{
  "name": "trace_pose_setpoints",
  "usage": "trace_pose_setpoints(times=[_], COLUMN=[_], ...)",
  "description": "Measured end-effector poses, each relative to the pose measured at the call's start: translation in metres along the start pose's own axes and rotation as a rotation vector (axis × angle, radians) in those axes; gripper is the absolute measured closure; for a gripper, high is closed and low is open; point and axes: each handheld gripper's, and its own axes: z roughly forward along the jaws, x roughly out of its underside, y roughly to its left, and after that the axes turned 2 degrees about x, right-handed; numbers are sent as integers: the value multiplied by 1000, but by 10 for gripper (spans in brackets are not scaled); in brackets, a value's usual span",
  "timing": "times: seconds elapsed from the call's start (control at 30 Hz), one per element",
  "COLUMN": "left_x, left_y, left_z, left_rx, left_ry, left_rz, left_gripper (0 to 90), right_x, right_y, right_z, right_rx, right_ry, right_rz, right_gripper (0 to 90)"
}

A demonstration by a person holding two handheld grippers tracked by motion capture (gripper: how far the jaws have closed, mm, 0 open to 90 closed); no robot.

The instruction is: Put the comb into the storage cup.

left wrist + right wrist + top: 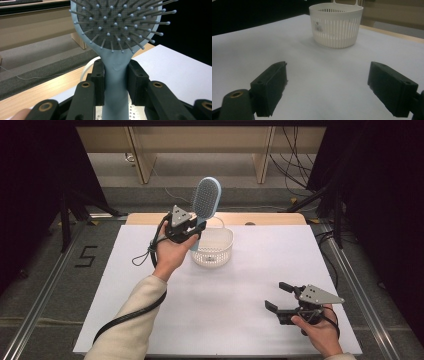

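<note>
the left gripper [192, 231] was clamped on the handle of a light blue hairbrush [205, 200], its two black jaws pressed against either side of the handle just below the head. the brush stood upright, a little tilted, with its bristled face turned toward the person, and its head rose above the far edge of the table [150, 270]. in the left gripper view the brush [117, 37] showed its grey pad and blue-tipped pins, with the handle running down between the jaws. it was held clear of the table, at the near left rim of a white slotted basket [220, 251], which sat on the white sheet near the middle of the far edge. the right gripper [278, 296] was held low over the table near the near right corner, well apart from the basket, its jaws spread wide with nothing between them. in the right gripper view the basket [335, 27] stood beyond the open jaws, a small label on its wall.
</note>
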Motion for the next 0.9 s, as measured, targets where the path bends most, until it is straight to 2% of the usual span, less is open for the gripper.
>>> trace_pose_setpoints(times=[0.9], left_x=[-4], left_y=[-1], left_z=[7], left_rx=[6], left_ry=[0], left_rz=[-1], left_gripper=[698], right_x=[0], right_y=[0], right_z=[0], right_rx=[-2], right_ry=[-1], right_rz=[0], right_gripper=[164])
